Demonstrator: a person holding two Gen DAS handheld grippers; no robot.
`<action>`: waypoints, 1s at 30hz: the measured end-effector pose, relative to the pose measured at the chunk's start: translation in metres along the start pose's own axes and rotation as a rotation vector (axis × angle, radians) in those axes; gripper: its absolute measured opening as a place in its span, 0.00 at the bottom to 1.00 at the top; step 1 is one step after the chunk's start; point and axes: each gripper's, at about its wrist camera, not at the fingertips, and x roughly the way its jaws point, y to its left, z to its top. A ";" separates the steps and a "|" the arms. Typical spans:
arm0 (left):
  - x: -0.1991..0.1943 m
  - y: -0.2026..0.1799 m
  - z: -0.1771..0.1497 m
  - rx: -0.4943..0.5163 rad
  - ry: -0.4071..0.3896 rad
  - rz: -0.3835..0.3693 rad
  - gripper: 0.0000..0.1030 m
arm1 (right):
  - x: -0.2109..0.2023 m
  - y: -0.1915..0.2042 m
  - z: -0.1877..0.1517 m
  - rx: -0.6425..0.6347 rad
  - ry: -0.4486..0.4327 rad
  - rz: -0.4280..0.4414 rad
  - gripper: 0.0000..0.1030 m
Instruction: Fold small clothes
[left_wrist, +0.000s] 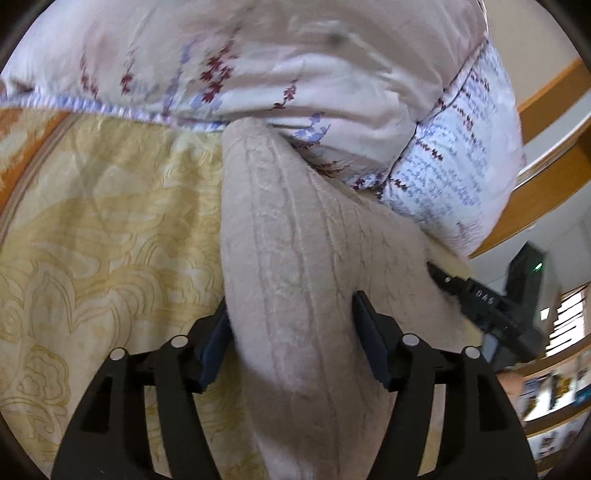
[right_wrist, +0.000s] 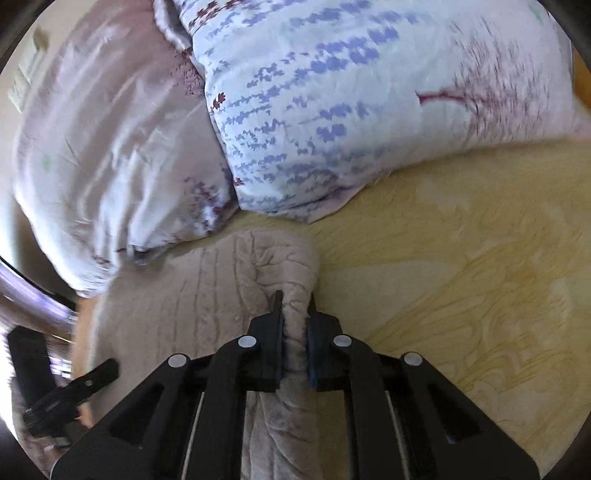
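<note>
Left wrist view
- Garment: we see a beige cable-knit sweater (left_wrist: 295, 266) running up the middle of the picture as a long, rounded fold, from the bottom edge to a blunt tip that touches the bedding above.
- Left gripper (left_wrist: 291, 339): we find its jaws standing wide, one on each side of the knit fold. The left pad brushes the fabric edge, the right pad lies against the fold's far side, and neither squeezes the cloth.
- Surface: we see a yellow patterned bedsheet (left_wrist: 110, 229) under the sweater, filling the left half.
- Bedding: we see a pale floral duvet (left_wrist: 258, 66) heaped across the top, with a blue-printed pillow (left_wrist: 458, 155) to its right.
- Other tool: we see the right gripper (left_wrist: 480, 299) coming in from the right, its black finger lying on the sweater's right edge.
- Background: we see a wooden bed frame (left_wrist: 546, 192) at the far right.

Right wrist view
- Right gripper (right_wrist: 294, 325): we see its jaws drawn narrow, pinching a bunched ridge of the sweater (right_wrist: 192, 306) between the pads.
- Garment: we see the rest of the knit spread flat to the left of the pinched ridge, its far end just short of the duvet (right_wrist: 110, 147).
- Surface: we see the bedsheet (right_wrist: 461, 295) bare to the right.
- Bedding: we see the pillow (right_wrist: 351, 103) at the top, beside the duvet.
- Other tool: we see the left gripper (right_wrist: 74, 391) at the lower left, blurred, by the sweater's near edge.
</note>
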 end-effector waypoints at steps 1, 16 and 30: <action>-0.002 -0.003 0.000 0.009 -0.004 0.019 0.64 | -0.001 0.004 0.001 -0.019 0.007 -0.025 0.12; -0.053 -0.030 -0.063 0.270 -0.093 0.240 0.69 | -0.086 0.047 -0.088 -0.409 -0.166 0.070 0.41; -0.030 -0.028 -0.070 0.343 -0.112 0.401 0.92 | -0.054 0.054 -0.106 -0.454 -0.083 -0.161 0.46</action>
